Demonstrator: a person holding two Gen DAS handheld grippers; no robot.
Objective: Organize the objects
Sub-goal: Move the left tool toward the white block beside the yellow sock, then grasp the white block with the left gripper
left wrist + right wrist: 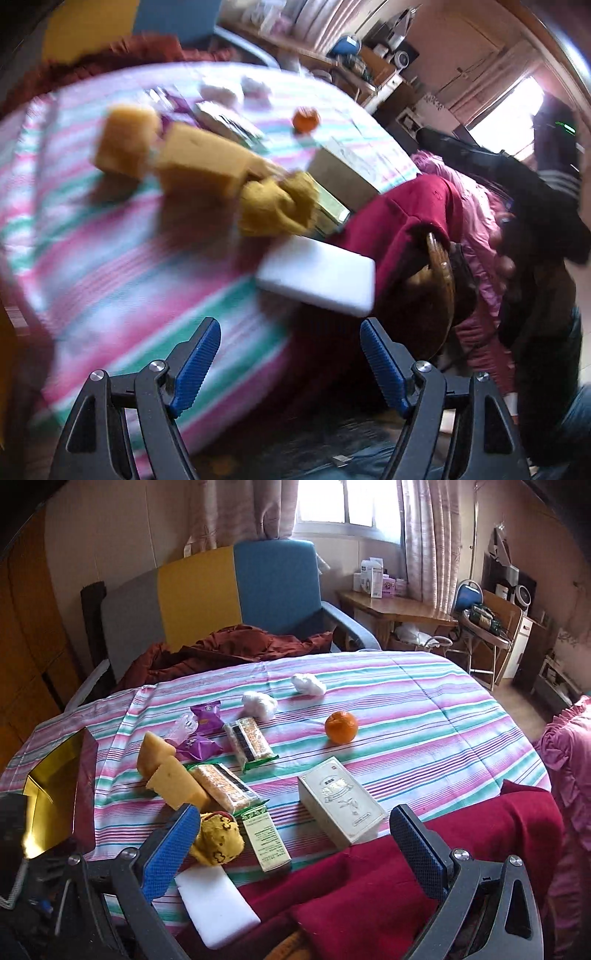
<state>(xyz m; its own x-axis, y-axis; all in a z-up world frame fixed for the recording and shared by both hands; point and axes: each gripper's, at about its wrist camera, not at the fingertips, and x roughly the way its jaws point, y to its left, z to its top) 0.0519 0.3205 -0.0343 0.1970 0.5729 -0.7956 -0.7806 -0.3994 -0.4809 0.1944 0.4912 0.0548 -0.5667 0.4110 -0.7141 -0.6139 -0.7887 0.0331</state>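
On the striped tablecloth (424, 716) lie an orange (341, 727), two yellow sponges (173, 771), two cracker packs (251, 742), a beige box (341, 799), a green-and-white box (266, 840), a rolled yellow cloth (218, 840), a white block (216, 904) and two white wads (259, 703). My right gripper (291, 843) stands open above the table's near edge, empty. The left wrist view is blurred; my left gripper (290, 350) is open and empty, just short of the white block (317, 278), with the sponges (199, 162) and yellow cloth (277, 205) beyond.
An open box with a gold lining (55, 786) sits at the table's left edge. A dark red cloth (388, 878) drapes a chair back at the near edge. A blue and yellow armchair (236, 587) stands behind the table. Pink clothing (476, 229) hangs at the right.
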